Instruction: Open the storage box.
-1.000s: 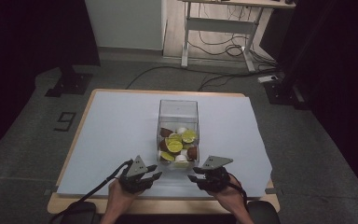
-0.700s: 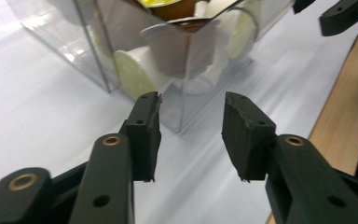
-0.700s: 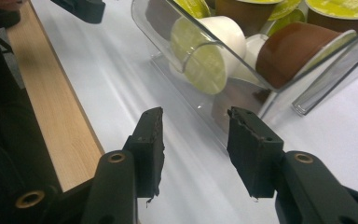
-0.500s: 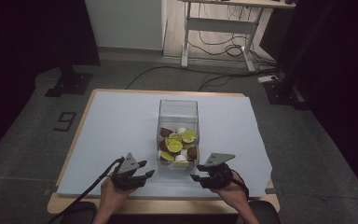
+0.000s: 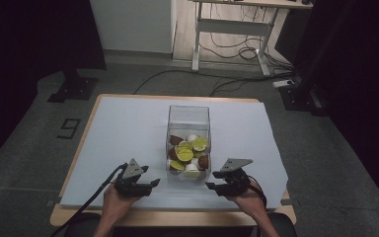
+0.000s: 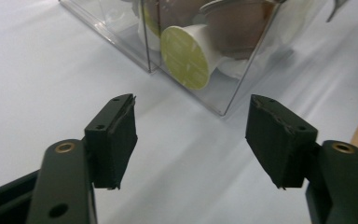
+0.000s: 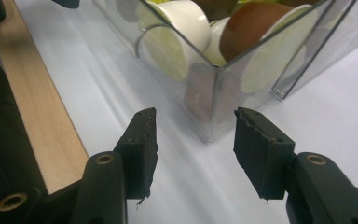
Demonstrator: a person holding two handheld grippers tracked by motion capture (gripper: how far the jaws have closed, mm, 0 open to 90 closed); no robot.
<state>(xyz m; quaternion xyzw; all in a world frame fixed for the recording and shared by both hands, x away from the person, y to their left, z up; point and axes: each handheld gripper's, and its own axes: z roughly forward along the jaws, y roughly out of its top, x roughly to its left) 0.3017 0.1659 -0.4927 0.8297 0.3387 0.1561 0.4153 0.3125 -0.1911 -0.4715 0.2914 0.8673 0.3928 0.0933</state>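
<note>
A clear, square-walled plastic box (image 5: 189, 129) is seen standing upright on the pale sheet-covered table (image 5: 118, 133), near the person's edge and midway between the two hands. It is part-filled with small coffee capsules (image 5: 187, 153), lime-green-lidded, brown and white, heaped loosely against the near wall

Left gripper (image 5: 150, 183): held low over the sheet, just left of the box's near corner, apart from it. In the left gripper view the two black pads are seen spread with bare sheet between them; nothing is gripped. The jaws have just been opening. A white capsule with a green foil lid (image 6: 189, 55) is pressed against the clear wall ahead and slightly right of the jaw line

Right gripper (image 5: 212, 186): held low just right of the box's near corner, likewise apart. In the right gripper view the pads stand parted, and the box's near vertical edge (image 7: 209, 100) is lined up between them but beyond their tips; no contact is made. These jaws have also just been opening, and nothing is held

Relation noted: the box lies ahead of both tools and inward of each, so that it is flanked by them. Its long axis is vertical, with the open top well above the jaw tips. Both hands are about equally near; the right is judged marginally better lined up on a corner. Any reach for the capsules would have to be made over the rim from above, since the walls bar a level approach
</note>
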